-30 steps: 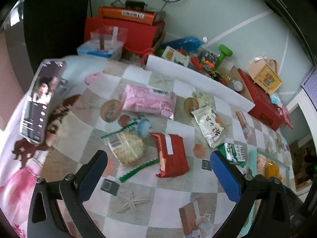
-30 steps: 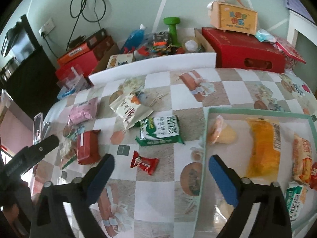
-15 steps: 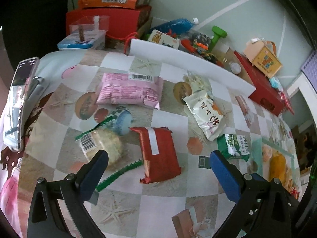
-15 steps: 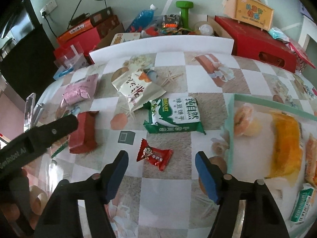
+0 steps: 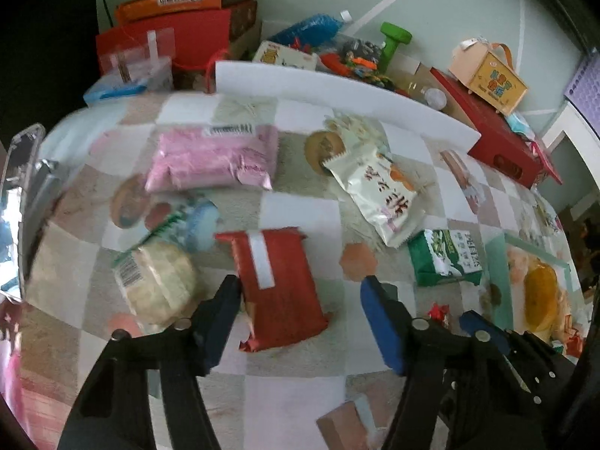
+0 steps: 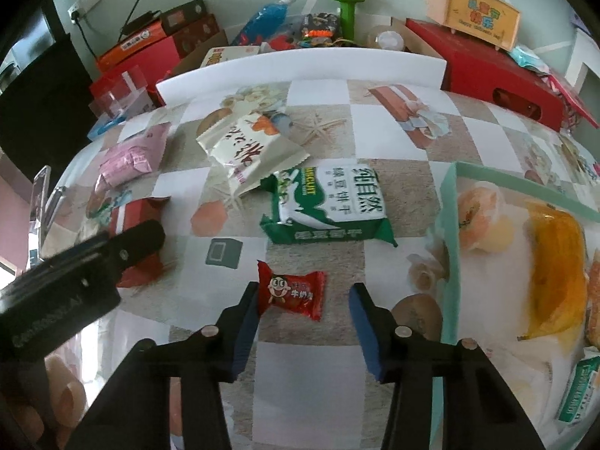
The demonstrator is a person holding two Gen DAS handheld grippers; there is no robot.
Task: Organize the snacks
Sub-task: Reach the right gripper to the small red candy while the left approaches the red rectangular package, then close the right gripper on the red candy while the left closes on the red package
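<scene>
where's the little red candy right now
In the right wrist view, the small red candy lies on the tablecloth between the closing right gripper fingers, just below the green biscuit pack.

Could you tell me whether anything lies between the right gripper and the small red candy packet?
Nothing visible does. The right gripper is closing with the small red candy packet already between its jaws, on bare tablecloth.

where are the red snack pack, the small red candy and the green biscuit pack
red snack pack point(image 5: 279, 292), left wrist view, middle of wrapper
small red candy point(image 6: 290, 294), right wrist view, cartoon face
green biscuit pack point(image 6: 330, 206), right wrist view, white label
</scene>
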